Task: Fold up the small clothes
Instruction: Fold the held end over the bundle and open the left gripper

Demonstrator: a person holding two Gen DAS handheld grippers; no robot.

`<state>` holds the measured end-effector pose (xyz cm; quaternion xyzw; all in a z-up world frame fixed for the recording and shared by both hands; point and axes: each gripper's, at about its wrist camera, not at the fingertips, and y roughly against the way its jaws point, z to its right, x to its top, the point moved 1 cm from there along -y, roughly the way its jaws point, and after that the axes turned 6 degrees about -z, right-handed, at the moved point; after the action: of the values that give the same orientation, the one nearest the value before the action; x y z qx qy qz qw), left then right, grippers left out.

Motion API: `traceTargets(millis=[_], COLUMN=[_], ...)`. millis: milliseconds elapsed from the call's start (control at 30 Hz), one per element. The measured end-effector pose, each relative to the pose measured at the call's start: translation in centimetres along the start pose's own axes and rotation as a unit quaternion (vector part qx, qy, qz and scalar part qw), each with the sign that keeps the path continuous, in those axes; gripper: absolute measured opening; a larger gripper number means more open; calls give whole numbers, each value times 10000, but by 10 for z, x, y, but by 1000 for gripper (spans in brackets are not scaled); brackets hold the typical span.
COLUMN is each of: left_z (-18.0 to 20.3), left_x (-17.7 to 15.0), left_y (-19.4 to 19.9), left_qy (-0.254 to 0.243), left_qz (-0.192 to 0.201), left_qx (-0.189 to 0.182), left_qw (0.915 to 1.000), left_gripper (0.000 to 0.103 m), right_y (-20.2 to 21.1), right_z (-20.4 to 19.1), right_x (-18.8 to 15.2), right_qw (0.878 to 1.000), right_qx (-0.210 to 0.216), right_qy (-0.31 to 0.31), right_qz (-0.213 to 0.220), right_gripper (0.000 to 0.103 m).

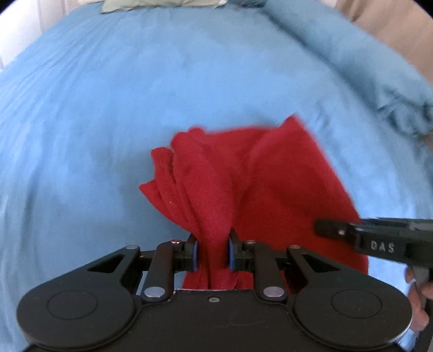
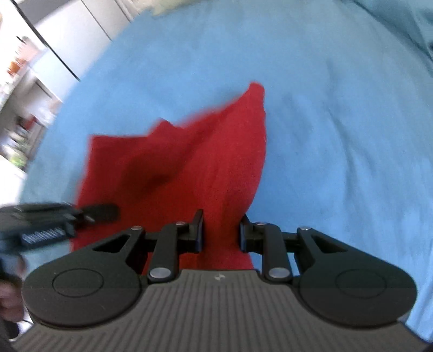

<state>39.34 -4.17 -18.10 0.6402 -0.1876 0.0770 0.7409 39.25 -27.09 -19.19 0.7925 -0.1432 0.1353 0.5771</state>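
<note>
Broadly, a blue bedspread (image 1: pixel 108 108) filled both views, wrinkled, with a ruffled edge (image 1: pixel 400 108) at the right of the left wrist view and wide bare cover on every side of the work. A greenish cloth (image 1: pixel 157 5) lay at its far end. Beyond the bed's left edge in the right wrist view stood pale cabinet fronts (image 2: pixel 54 35), blurred.

The red garment (image 1: pixel 270 176) was a knit fabric, held up off the cover between the two tools, gathered into vertical pleats at the left and drawn to a point (image 2: pixel 255 89) at the far end. Its outline was motion-blurred.

The left gripper (image 1: pixel 211 251) was clamped on a bunched fold, blue pads (image 1: pixel 194 256) pressing the cloth. The right gripper (image 2: pixel 221 232) was likewise pinched on the garment's edge, cloth filling the gap between its jaws.
</note>
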Motion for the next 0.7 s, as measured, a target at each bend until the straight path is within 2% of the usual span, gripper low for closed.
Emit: traceTargets(millis=[67,233,267,300,333,367,400,533,700], left_z=[0,-6,-7,-8,-11,-15,-20,-32,-45], left_x=[-4,-9,-8,-11,-12,-12,-16,-24,-34], left_y=[-4,3,5,10,16,21,29,53,79], left_qy=[34,122,160,204,259,325,388,524,494], left_qz=[99,133,106,111,128,163,215,459,687], left_qx=[107,364,442,503,560,614,669,858,980], left_qw=[9999,9992,9988,9985,9980,9974,9968,9939,9916], left_gripper=[33,51,56,60,70,80,83,96,97], right_y=[-9,-10,-7,-6,-3,0,4,27,38], right_z=[10,0,-3,-2,-5,-9,-10,-20,-32], right_x=[-10,-3,-2,-1,-1,2,2,-4,-7], right_qw=[9999,9997,9996,9994,9991,9986,9981,9959,9945], right_qx=[67,54,23,-22,-57,-80,-121,-199,-614], right_qy=[-43,174,252,326,402,473,533,685,750], right_qz=[123,131,131,122,146,204,292,559,387], right_gripper=[45,50,56,67,74,89,103,103,103])
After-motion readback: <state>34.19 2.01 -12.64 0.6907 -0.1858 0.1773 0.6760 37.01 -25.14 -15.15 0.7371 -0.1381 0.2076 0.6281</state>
